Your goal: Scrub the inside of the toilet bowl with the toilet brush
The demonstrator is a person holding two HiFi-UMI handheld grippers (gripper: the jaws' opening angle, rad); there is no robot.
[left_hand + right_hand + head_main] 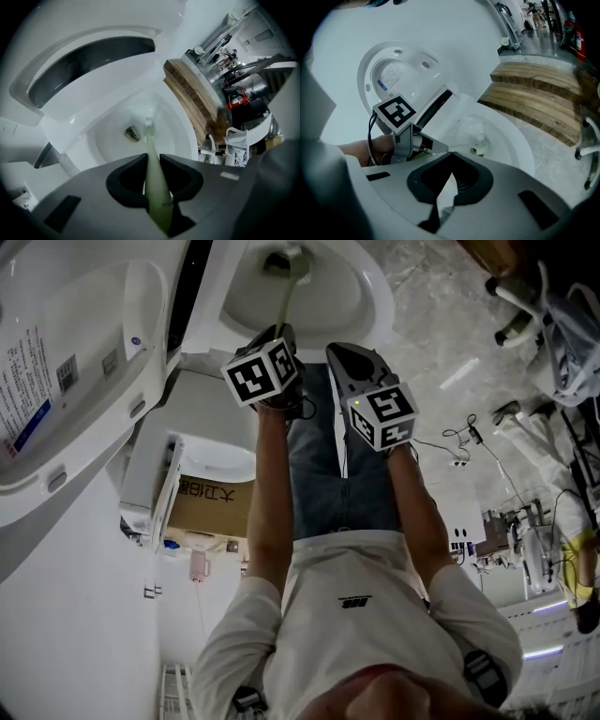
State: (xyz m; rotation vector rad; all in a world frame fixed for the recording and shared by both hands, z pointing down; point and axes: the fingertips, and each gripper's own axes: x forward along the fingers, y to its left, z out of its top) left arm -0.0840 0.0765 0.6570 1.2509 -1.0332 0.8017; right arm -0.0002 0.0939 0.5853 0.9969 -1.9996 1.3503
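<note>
Left tool (151, 161): clenched on the pale green toilet brush (149, 140) handle; bristle head is held inside the toilet bowl (110, 138), beside the drain (132, 134). Right tool (450, 159): jaws closed together, nothing held. Print on lid label (28, 381) cannot be read.

Workshop-like hall, not a home bathroom: near the toilet (379, 292) lie a cardboard box (211, 507), loose cables (459, 439) and wooden steps (534, 101).

Item count: one toilet bowl (373, 298) at the upper centre of the frame; one toilet brush (285, 304); two grippers, namely one left gripper (152, 161) and one right gripper (451, 157); two marker cubes (262, 371), one per gripper; one toilet lid (56, 362), upper left; one cardboard box (211, 502), centre left.
</note>
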